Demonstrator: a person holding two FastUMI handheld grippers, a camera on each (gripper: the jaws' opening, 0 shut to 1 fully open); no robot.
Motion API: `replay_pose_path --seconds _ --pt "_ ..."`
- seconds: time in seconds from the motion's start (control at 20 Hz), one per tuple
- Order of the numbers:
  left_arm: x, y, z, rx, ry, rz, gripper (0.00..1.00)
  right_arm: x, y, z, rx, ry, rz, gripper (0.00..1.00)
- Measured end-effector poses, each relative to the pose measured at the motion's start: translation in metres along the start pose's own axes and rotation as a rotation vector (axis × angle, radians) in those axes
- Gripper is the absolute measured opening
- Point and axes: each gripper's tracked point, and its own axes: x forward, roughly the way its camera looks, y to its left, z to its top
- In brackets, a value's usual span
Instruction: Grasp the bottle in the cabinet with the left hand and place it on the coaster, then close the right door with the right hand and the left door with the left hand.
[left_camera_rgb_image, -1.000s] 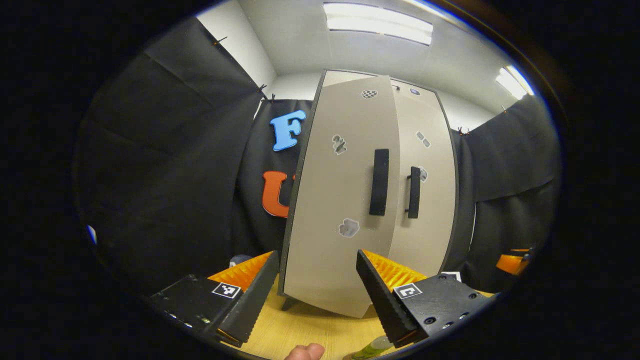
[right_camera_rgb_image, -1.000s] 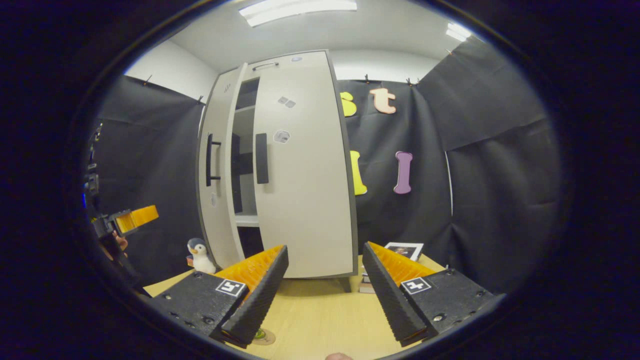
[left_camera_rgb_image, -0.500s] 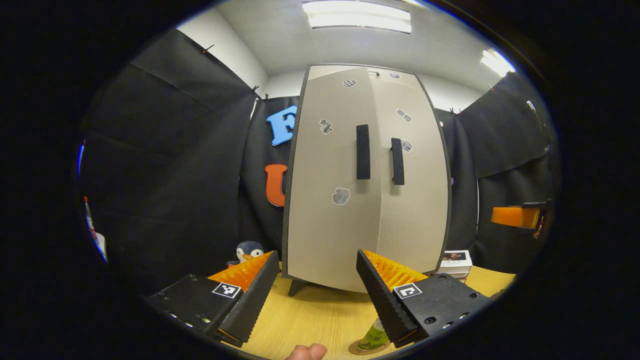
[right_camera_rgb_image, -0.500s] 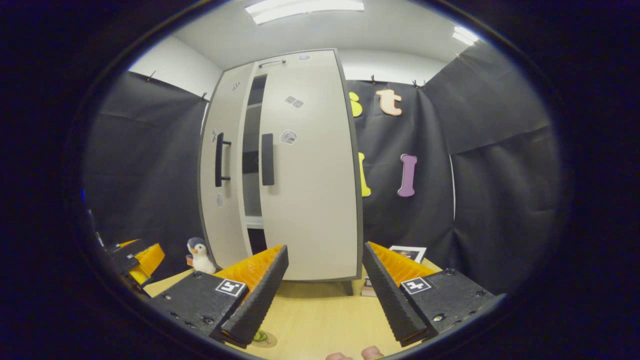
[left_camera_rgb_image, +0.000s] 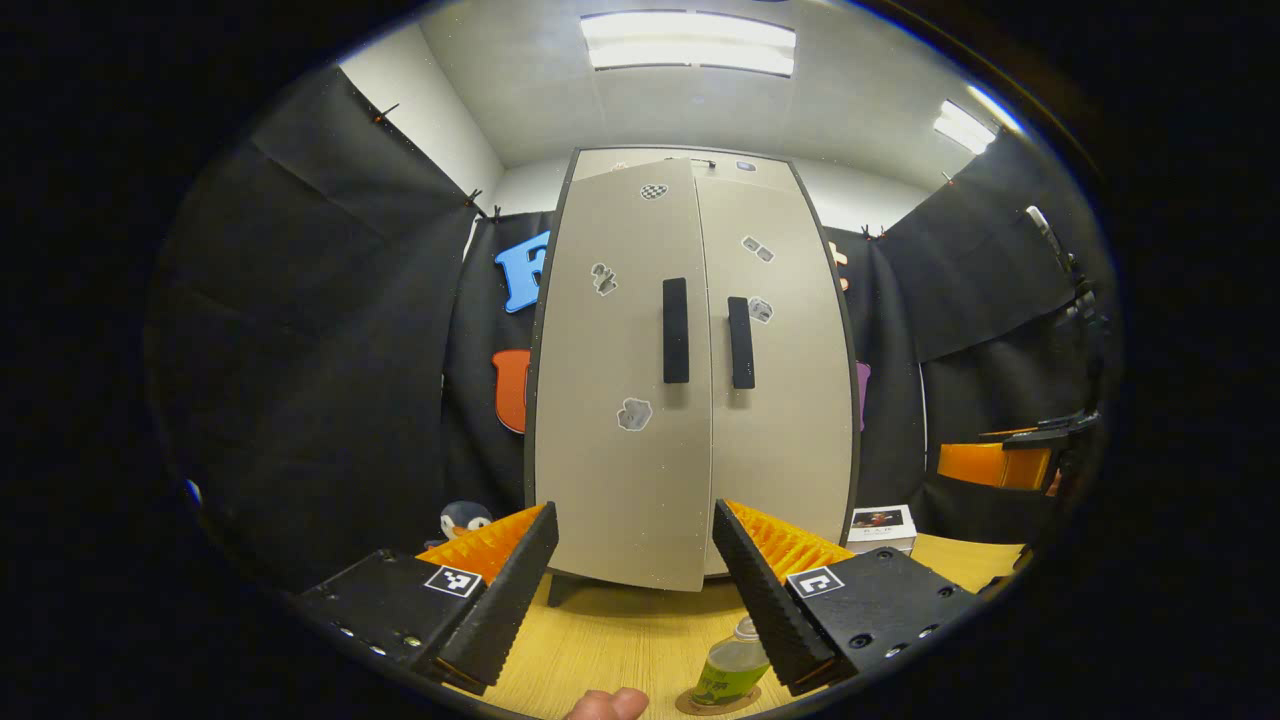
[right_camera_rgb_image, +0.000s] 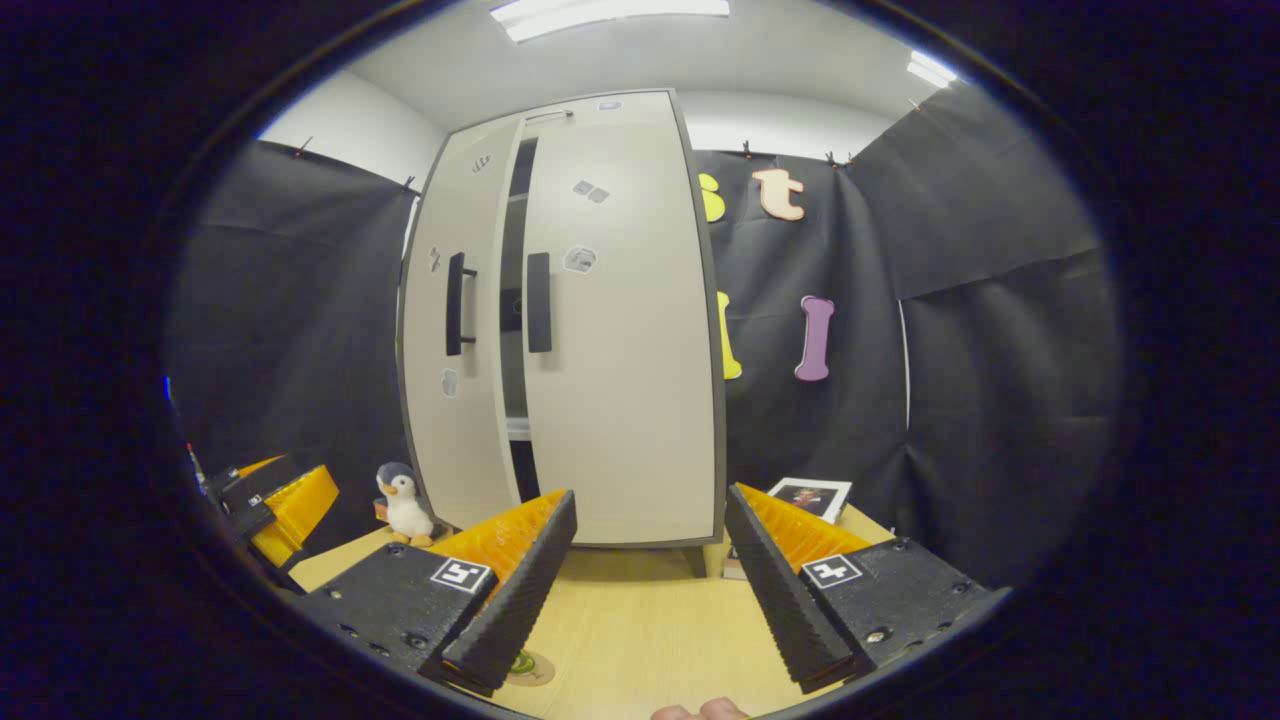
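The grey cabinet (left_camera_rgb_image: 690, 420) stands at the table's back. Its right door (right_camera_rgb_image: 620, 330) sits flush. In the right gripper view the left door (right_camera_rgb_image: 455, 400) stands slightly ajar, a narrow dark gap (right_camera_rgb_image: 515, 330) beside it. In the left gripper view the left door (left_camera_rgb_image: 610, 400) looks almost flush. The green bottle (left_camera_rgb_image: 730, 668) stands upright on the round coaster (left_camera_rgb_image: 712, 704), just beside my left gripper's right finger. My left gripper (left_camera_rgb_image: 633, 515) is open and holds nothing, short of the doors. My right gripper (right_camera_rgb_image: 640, 510) is open and holds nothing, facing the right door.
A toy penguin (right_camera_rgb_image: 405, 500) stands left of the cabinet and a book (right_camera_rgb_image: 808, 495) lies to its right. The other gripper appears far off at each view's edge: the right (left_camera_rgb_image: 995, 462), the left (right_camera_rgb_image: 285, 505). The wooden table (right_camera_rgb_image: 640, 630) spreads in front.
The left door has swung inward, narrowing the gap to a slit. My left gripper has drawn back from the cabinet, bringing the bottle and coaster into its view. My right gripper has barely moved.
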Motion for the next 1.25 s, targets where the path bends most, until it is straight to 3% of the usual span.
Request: replay_pose_path --seconds 0.15,0.2,0.25,0.75,0.8,1.15,1.2,1.25 --pt "-0.003 0.006 0.005 0.011 0.0 0.01 0.95 -0.003 0.003 -0.003 -0.004 0.019 0.004 0.94" --pt "-0.002 0.009 0.005 0.021 -0.006 0.018 0.99 -0.002 0.002 -0.002 -0.012 0.023 0.007 0.98" --pt "-0.001 0.012 0.006 0.029 -0.008 0.027 0.95 -0.002 0.002 -0.001 -0.02 0.026 0.008 0.98" --pt "0.005 0.013 0.002 -0.003 0.011 0.033 0.95 0.005 -0.001 0.015 -0.013 -0.001 0.008 0.98" --pt "0.005 0.012 0.001 -0.004 0.013 0.032 0.95 0.006 -0.002 0.014 -0.012 0.002 0.011 0.94" --pt "0.01 0.017 0.0 -0.014 0.015 0.048 0.94 0.009 -0.018 0.025 -0.033 -0.009 -0.013 0.98" --pt "0.01 0.016 -0.001 -0.022 0.019 0.045 0.99 0.01 -0.02 0.023 -0.037 -0.005 -0.02 0.94" --pt "0.011 0.015 -0.003 -0.026 0.024 0.045 0.99 0.012 -0.021 0.021 -0.033 0.002 -0.02 0.98"
